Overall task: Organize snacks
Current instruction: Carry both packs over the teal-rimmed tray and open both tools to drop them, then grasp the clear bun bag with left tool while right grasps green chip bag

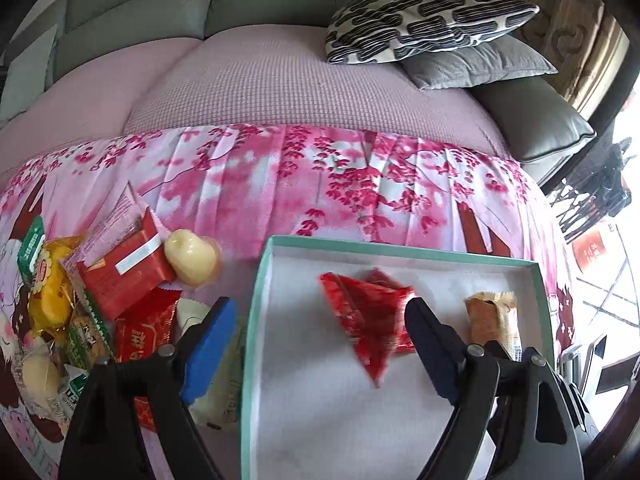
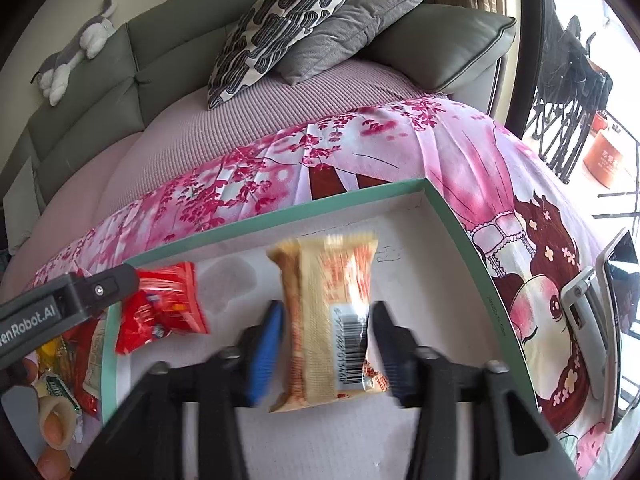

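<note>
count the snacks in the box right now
2: a red packet on the box's left side under the left gripper, and a tan packet to its right between the right gripper's open jaws.

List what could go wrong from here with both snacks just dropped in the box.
1. The right gripper stands open around the tan snack pack; pulling back crookedly could drag it.
2. The left gripper straddles the box wall, so a sideways move could shove the box.
3. The red packet lies beside one finger and could catch on it.
</note>
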`<state>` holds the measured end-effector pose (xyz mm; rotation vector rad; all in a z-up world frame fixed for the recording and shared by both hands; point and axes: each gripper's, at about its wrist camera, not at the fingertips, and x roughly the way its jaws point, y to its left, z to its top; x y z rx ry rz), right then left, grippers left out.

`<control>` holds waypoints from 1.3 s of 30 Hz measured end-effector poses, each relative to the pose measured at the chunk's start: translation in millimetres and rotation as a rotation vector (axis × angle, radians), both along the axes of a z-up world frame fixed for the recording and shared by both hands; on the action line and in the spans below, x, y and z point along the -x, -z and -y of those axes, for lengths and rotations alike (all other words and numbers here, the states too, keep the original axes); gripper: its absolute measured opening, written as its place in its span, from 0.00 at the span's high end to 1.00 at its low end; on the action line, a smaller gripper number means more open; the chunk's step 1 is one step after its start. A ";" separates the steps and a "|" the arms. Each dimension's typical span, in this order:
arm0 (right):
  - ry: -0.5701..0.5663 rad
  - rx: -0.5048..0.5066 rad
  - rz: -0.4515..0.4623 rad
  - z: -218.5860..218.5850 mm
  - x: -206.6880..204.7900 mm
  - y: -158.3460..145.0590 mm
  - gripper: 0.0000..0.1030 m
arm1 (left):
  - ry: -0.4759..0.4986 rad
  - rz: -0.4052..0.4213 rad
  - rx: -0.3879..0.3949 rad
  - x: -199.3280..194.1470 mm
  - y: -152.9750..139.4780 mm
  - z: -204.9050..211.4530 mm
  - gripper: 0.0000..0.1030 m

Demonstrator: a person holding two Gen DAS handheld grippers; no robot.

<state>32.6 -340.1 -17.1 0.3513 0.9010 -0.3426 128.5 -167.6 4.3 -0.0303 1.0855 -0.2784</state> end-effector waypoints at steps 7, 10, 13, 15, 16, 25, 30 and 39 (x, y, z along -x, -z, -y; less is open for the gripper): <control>0.002 0.001 -0.008 0.2 -0.1 -0.5 0.22 | -0.045 0.007 -0.061 -1.6 4.9 -7.0 0.07; 0.005 -0.013 -0.018 1.7 -1.1 2.7 0.12 | -0.070 0.020 -0.095 -2.6 6.3 -10.9 0.05; 0.002 -0.013 -0.021 2.1 -1.2 4.3 0.00 | -0.090 0.032 -0.131 -3.8 7.5 -14.2 0.01; -0.004 -0.007 -0.012 1.1 -1.2 3.5 0.00 | -0.098 0.039 -0.154 -4.3 8.2 -16.1 0.00; -0.008 -0.005 -0.011 0.5 -1.4 3.1 0.00 | -0.103 0.040 -0.159 -4.3 8.4 -17.6 0.00; -0.022 0.038 -0.038 -7.8 -1.7 -2.1 0.00 | -0.132 0.024 -0.148 0.2 1.3 -33.8 0.00; -0.038 0.012 -0.024 -12.5 1.9 -8.7 0.00 | -0.165 0.023 -0.146 8.5 -9.5 -56.9 0.00; -0.069 0.085 -0.017 -37.8 7.5 -30.9 0.00 | -0.242 0.015 -0.217 32.6 -22.6 -123.3 0.00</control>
